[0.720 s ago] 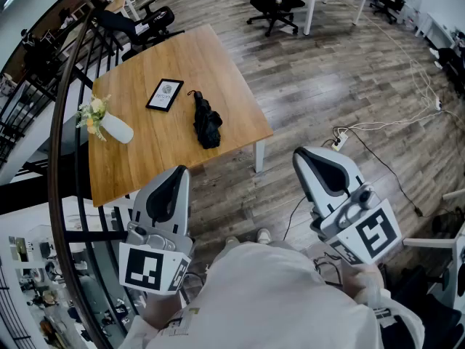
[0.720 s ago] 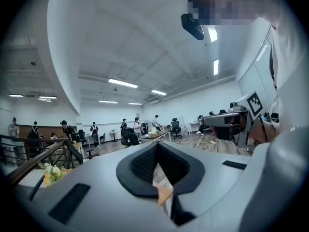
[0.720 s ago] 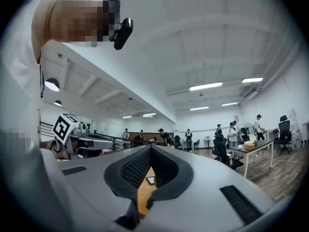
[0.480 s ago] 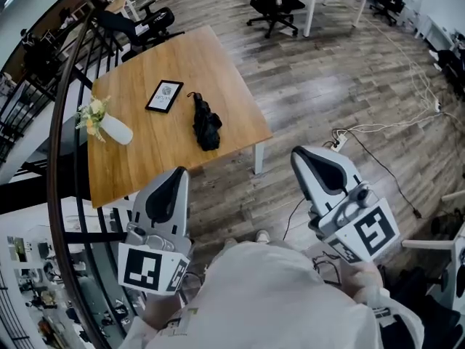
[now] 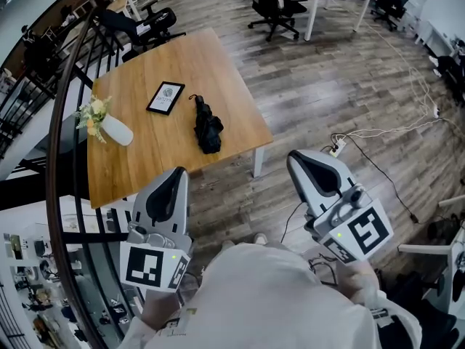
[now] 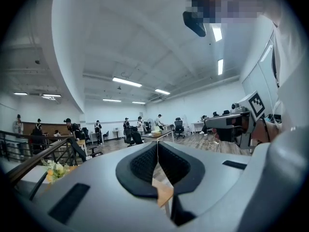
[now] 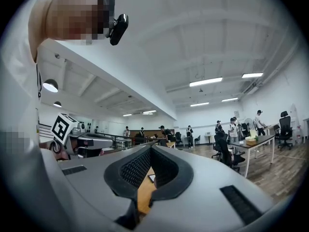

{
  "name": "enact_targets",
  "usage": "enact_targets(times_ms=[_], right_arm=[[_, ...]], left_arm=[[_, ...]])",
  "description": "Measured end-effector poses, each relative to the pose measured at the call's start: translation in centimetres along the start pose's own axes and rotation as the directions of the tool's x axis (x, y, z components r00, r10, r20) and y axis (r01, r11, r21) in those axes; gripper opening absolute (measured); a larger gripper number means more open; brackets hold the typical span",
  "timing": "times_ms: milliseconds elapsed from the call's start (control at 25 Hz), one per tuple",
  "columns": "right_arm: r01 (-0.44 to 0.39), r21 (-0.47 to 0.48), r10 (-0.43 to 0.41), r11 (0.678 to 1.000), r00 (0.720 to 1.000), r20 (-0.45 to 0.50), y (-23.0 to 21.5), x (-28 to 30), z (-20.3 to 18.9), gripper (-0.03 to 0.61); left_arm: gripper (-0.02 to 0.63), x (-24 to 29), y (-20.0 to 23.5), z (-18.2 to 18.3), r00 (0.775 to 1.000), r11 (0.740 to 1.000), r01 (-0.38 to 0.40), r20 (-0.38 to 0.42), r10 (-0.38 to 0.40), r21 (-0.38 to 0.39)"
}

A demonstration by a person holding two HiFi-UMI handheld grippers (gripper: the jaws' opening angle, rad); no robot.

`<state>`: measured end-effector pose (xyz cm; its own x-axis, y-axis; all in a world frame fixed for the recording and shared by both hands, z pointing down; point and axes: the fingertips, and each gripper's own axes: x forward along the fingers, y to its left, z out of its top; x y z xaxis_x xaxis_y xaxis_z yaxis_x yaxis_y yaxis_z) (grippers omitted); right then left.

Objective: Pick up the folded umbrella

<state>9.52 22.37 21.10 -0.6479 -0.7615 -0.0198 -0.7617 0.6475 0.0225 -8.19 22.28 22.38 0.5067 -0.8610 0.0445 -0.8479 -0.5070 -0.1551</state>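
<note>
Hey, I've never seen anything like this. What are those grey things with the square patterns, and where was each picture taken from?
No robot: a person holds a grey tool in each hand, the left tool and the right tool. The downward picture comes from a camera on their head. The other two come from cameras riding on each tool, looking along its jaws; both pairs are shut, empty. On the wooden table are a folded black umbrella, a framed card and a white vase of flowers.

Most of tabletop [image 6: 161, 191] hidden behind left gripper [image 6: 157, 143] closed jaws; framed card [image 5: 166, 97] print, far beyond jaws, too small to read.
</note>
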Motion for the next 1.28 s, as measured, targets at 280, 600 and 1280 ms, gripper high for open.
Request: enact_targets(times_ms=[280, 600, 1280], right_arm=[[-0.029, 0.006, 0.029, 1.0, 0.999, -0.015, 0.5, -0.7, -1.0, 0.028], [-0.035, 0.042, 0.037, 0.998, 0.998, -0.055, 0.1, 0.5, -3.6, 0.028], [0.015, 0.027, -0.01, 1.0, 0.987, -0.161, -3.7, 18.7, -8.0, 0.028]], left_arm=[[0.241, -0.2, 0.4, -0.8, 0.997, 0.996, -0.082, -0.002, 0.082, -0.04], [0.319, 1.2, 1.0, -0.8, 0.996, 0.996, -0.092, 0.016, 0.092, 0.002], [0.319, 13.8, 13.9, -6.1, 0.999, 0.997, 0.045, -0.019, -0.046, -0.058]])
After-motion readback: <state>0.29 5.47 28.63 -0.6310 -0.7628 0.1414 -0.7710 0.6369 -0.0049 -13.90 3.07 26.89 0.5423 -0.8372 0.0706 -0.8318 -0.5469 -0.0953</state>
